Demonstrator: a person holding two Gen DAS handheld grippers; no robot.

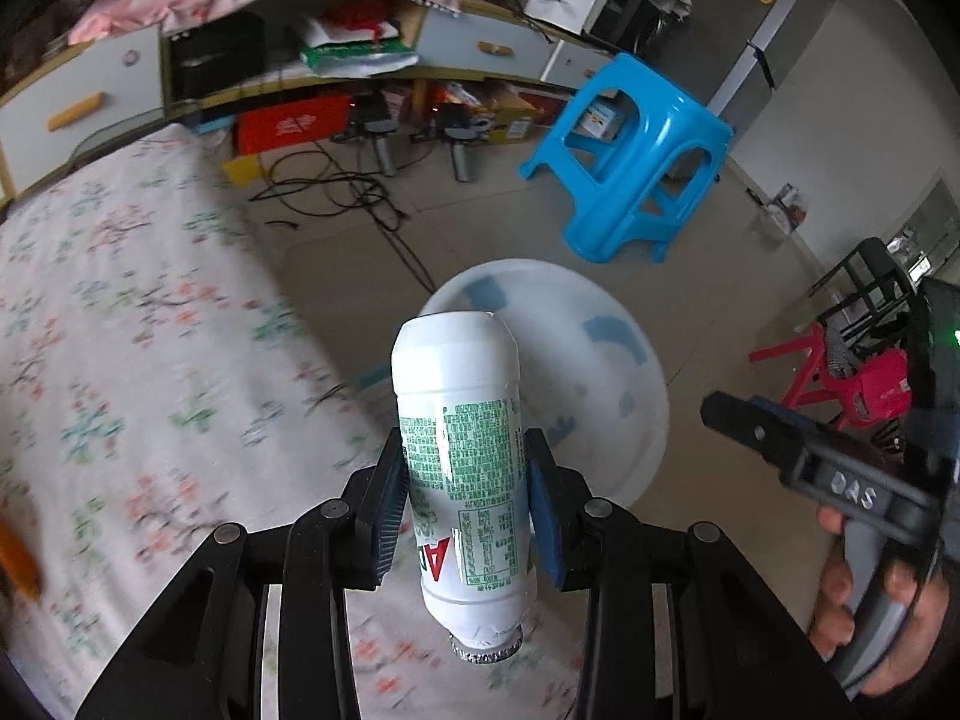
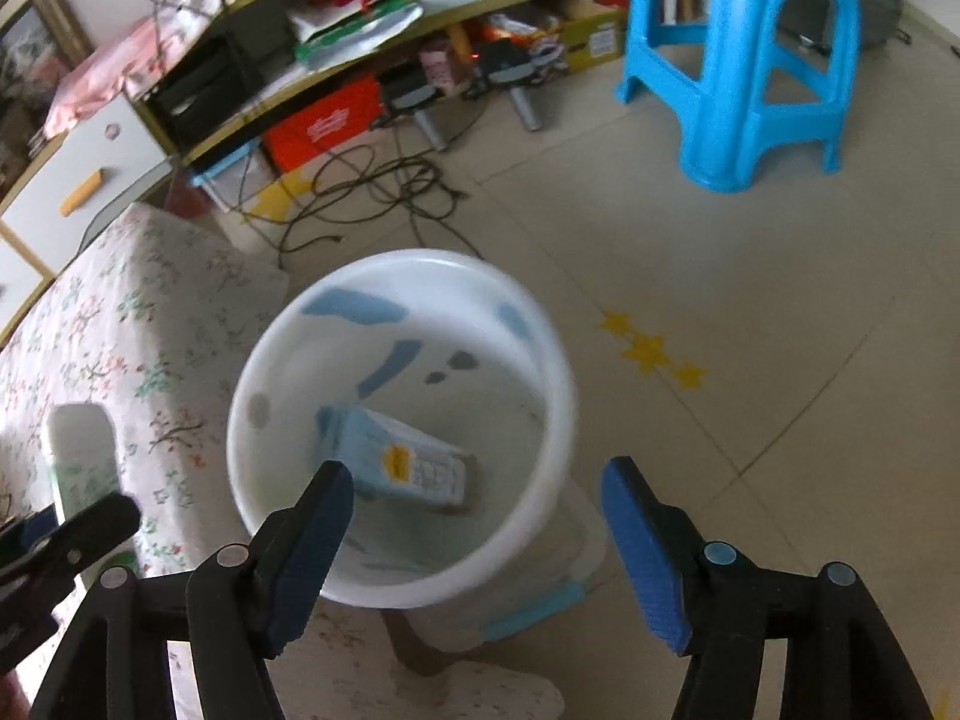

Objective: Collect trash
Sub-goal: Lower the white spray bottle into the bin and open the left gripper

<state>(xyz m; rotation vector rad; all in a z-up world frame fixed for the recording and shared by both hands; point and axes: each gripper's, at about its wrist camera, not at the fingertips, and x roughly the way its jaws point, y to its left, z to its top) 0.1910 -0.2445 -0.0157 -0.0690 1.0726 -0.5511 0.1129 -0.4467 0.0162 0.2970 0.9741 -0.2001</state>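
My left gripper (image 1: 468,504) is shut on a white plastic bottle (image 1: 459,420) with a green-printed label, held above the flowered bed, its cap end toward the camera. The bottle also shows blurred at the left of the right wrist view (image 2: 81,450). A white bin (image 2: 540,360) with blue marks stands on the floor beside the bed; it also shows behind the bottle in the left wrist view (image 1: 600,372). A light blue carton (image 2: 408,468) lies inside it. My right gripper (image 2: 480,528) is open and empty, above the bin's near rim.
The bed with its flowered sheet (image 1: 132,348) fills the left. A blue plastic stool (image 2: 744,60) stands on the tiled floor beyond the bin. Black cables (image 2: 384,180) lie on the floor before a cluttered low cabinet (image 1: 288,60). A red stool (image 1: 852,384) is at the right.
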